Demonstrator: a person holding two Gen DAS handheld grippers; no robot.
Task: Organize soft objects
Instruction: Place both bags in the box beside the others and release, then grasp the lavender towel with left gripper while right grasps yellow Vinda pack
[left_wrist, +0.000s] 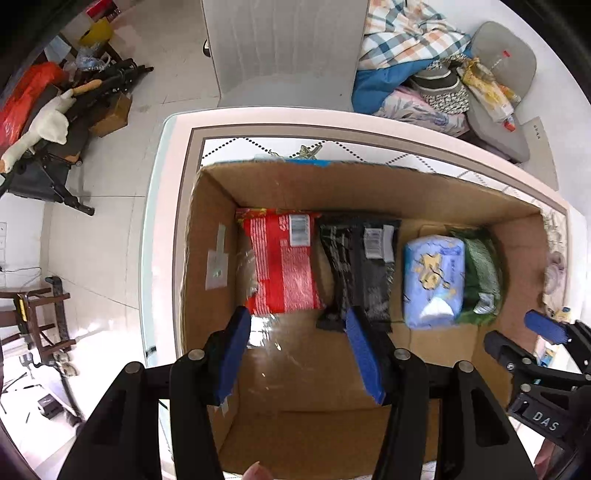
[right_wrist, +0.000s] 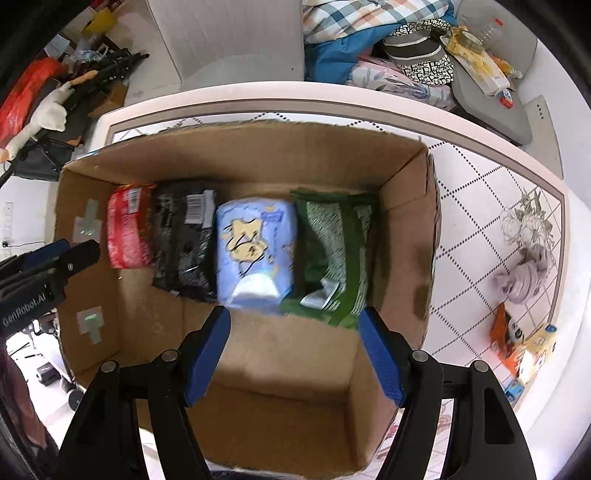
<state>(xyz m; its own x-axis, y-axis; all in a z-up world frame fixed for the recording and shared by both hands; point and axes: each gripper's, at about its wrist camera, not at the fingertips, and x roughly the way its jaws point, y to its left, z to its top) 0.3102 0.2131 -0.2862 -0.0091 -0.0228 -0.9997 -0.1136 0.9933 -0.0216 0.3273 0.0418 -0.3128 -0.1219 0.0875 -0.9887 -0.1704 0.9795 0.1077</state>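
An open cardboard box (left_wrist: 214, 221) (right_wrist: 402, 192) stands on the table. Inside, side by side along its far wall, lie a red pack (left_wrist: 284, 266) (right_wrist: 127, 225), a black pack (left_wrist: 362, 266) (right_wrist: 184, 236), a light blue tissue pack (left_wrist: 434, 280) (right_wrist: 255, 247) and a green pack (left_wrist: 482, 273) (right_wrist: 332, 251). My left gripper (left_wrist: 295, 325) is open and empty above the box's left half, near the red and black packs. My right gripper (right_wrist: 295, 328) is open and empty above the blue and green packs; it also shows in the left wrist view (left_wrist: 532, 336).
The box sits on a white patterned table (right_wrist: 480, 177). A grey cloth (right_wrist: 524, 273) and small orange and yellow packets (right_wrist: 517, 347) lie on the table right of the box. Bedding and cushions (left_wrist: 424, 55) lie behind; floor clutter (left_wrist: 55, 110) is at left.
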